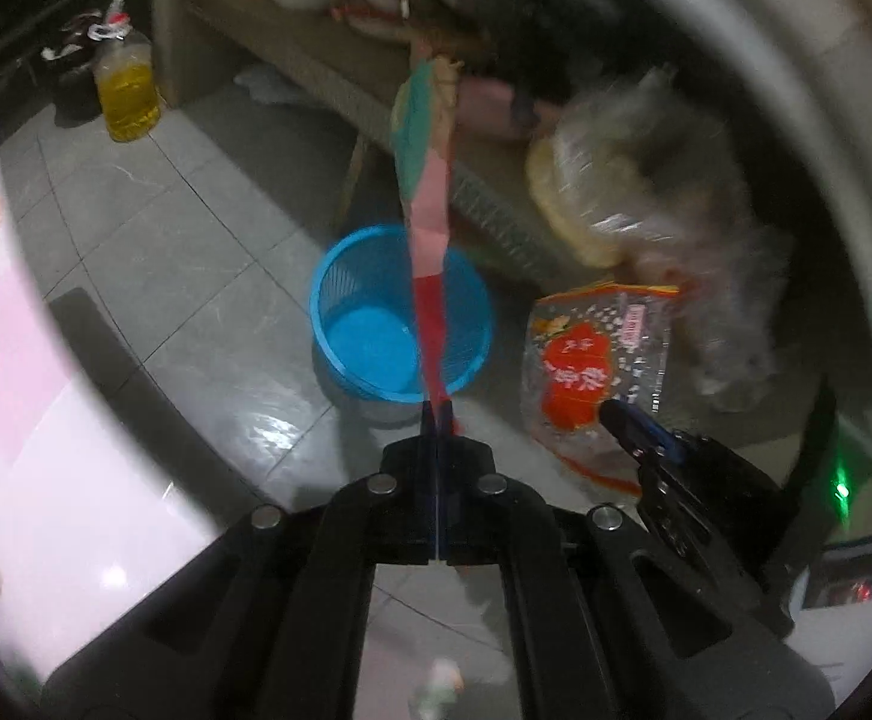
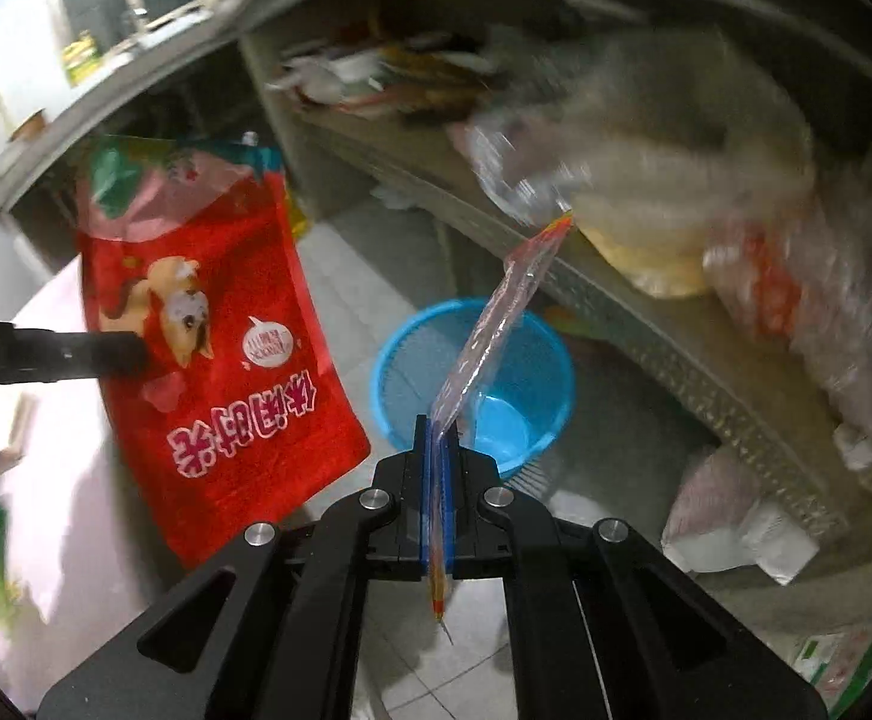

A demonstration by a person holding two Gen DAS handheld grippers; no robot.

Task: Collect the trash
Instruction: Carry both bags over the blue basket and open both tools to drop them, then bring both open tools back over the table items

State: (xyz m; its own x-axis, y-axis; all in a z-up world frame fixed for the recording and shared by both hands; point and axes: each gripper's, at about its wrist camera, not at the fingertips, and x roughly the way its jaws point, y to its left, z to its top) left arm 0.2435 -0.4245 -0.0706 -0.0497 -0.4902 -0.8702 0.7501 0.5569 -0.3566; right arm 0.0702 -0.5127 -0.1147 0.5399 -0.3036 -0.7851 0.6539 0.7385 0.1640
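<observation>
A: Where's the trash?
B: Pinched flat in both. Left hand-held gripper (image 1: 437, 414) clamped on red snack pouch (image 1: 426, 228); right hand-held gripper (image 2: 437, 429) clamped on clear printed wrapper (image 2: 499, 324).
A: Why dangling?
B: Probably for dropping into blue basket (image 1: 345, 282) below.

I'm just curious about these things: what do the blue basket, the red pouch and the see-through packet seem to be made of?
Blue basket: apparently moulded plastic, with fine mesh walls and a smooth glossy bottom.
Red pouch: seemingly glossy printed plastic film; it shines and hangs flat from the left gripper.
See-through packet: thin clear film with red print; the floor shows through it. The right gripper pinches it.
</observation>
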